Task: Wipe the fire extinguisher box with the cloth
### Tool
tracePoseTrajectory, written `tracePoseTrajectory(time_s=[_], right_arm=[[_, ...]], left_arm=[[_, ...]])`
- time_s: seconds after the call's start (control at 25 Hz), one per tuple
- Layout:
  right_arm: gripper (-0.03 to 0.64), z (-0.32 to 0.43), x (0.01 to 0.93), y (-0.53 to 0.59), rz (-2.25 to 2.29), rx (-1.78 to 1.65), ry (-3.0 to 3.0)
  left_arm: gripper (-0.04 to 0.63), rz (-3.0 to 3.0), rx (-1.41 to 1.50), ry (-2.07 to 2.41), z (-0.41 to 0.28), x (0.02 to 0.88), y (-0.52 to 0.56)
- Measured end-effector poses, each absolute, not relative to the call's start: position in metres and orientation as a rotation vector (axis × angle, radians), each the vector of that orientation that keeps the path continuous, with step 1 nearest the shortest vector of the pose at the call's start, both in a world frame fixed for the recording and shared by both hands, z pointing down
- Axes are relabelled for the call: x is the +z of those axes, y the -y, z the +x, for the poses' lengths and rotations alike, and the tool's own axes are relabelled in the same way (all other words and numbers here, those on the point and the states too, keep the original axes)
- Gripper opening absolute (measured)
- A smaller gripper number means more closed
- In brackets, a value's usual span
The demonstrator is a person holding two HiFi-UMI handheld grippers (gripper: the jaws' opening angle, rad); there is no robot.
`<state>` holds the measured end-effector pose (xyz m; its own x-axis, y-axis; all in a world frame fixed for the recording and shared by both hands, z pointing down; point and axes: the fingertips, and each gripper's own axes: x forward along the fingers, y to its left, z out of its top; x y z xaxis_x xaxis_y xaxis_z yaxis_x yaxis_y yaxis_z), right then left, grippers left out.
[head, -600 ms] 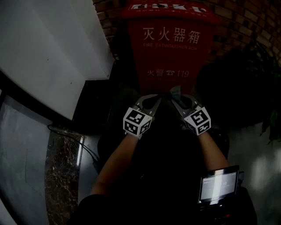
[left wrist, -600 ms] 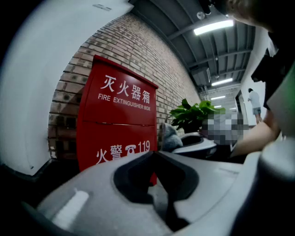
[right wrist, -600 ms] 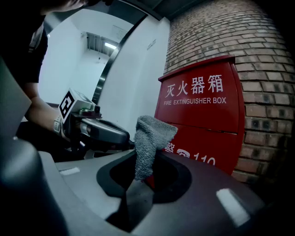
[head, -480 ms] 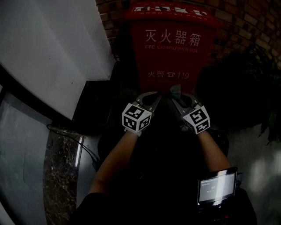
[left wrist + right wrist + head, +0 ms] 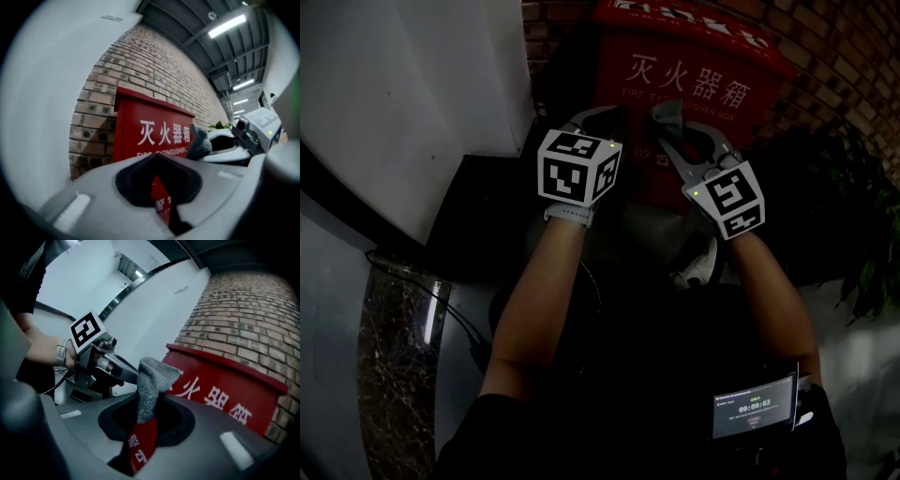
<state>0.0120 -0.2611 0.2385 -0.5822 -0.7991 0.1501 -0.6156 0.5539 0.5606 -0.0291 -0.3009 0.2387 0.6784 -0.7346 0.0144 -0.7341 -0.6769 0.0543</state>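
Observation:
The red fire extinguisher box (image 5: 694, 84) with white characters stands against a brick wall; its front also shows in the left gripper view (image 5: 150, 136) and the right gripper view (image 5: 220, 394). My right gripper (image 5: 667, 114) is shut on a small grey cloth (image 5: 152, 380), which sticks up from its jaws just short of the box front. The cloth (image 5: 668, 112) shows as a grey tuft in the head view. My left gripper (image 5: 598, 117) hangs beside it at the same height, jaws together with nothing between them, pointing at the box.
A brick wall (image 5: 140, 61) runs behind the box. A white wall (image 5: 403, 94) is at the left, a dark plant (image 5: 853, 206) at the right. A cable (image 5: 422, 291) lies on the floor at lower left. A small screen (image 5: 755, 412) sits at my waist.
Both grippers have risen and moved forward toward the box front, from its lower part up to its middle. The cloth stays in the right gripper.

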Motion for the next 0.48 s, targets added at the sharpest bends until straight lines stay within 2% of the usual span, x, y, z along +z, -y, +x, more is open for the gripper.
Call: tracePoseTrajectory(time_s=[0.28, 0.48], right_arm=[[0.080, -0.014, 0.161, 0.306, 1.158, -0.837, 2.261], [0.080, -0.029, 0.143, 0.332, 1.157, -0.873, 2.185]], left_arm=[[0.003, 2.885, -0.106, 1.292, -0.066, 0.199, 0.316], [0.003, 2.869, -0.168, 1.342, -0.084, 0.181, 0.325]])
